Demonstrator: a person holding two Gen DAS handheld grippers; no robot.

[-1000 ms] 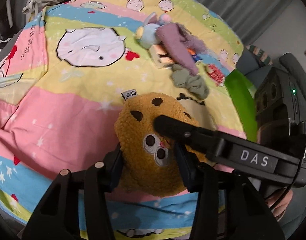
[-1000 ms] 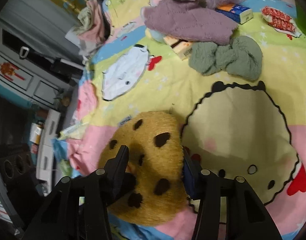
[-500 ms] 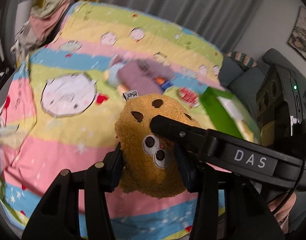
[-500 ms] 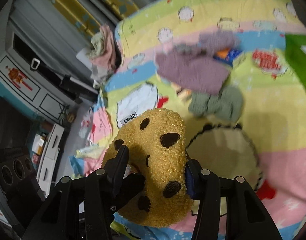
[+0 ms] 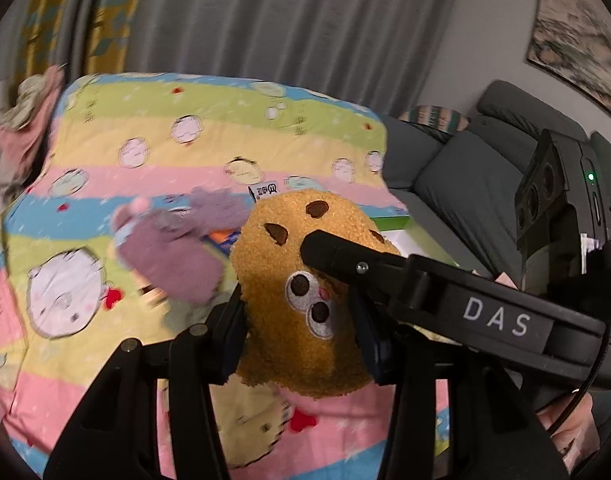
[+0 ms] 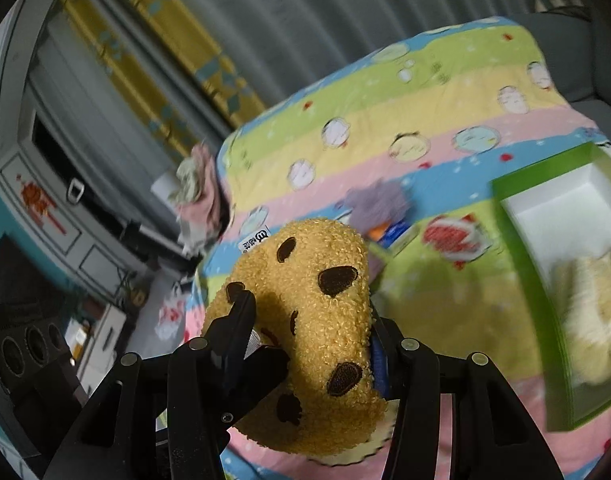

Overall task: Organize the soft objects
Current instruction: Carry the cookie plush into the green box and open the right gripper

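Both grippers are shut on one brown cookie plush with dark spots and googly eyes point(image 5: 305, 296), held in the air above the striped cartoon blanket point(image 5: 209, 152). My left gripper point(image 5: 299, 324) clamps its lower sides. The right gripper's finger lies across the plush from the right in the left wrist view. In the right wrist view the plush point(image 6: 317, 312) fills my right gripper point(image 6: 309, 344). A purple fuzzy cloth point(image 5: 173, 256) lies on the blanket beyond. A green box with a white inside point(image 6: 561, 264) sits at the right and holds a pale soft thing point(image 6: 589, 320).
A small orange and blue packet point(image 5: 225, 238) lies beside the purple cloth. A red and white item point(image 6: 453, 238) lies near the box. Clothes are piled at the blanket's far left edge point(image 5: 21, 136). A grey sofa point(image 5: 465, 176) stands at the right, curtains behind.
Both grippers have lifted the cookie plush off the blanket and tilted up. The green box has come into the right wrist view.
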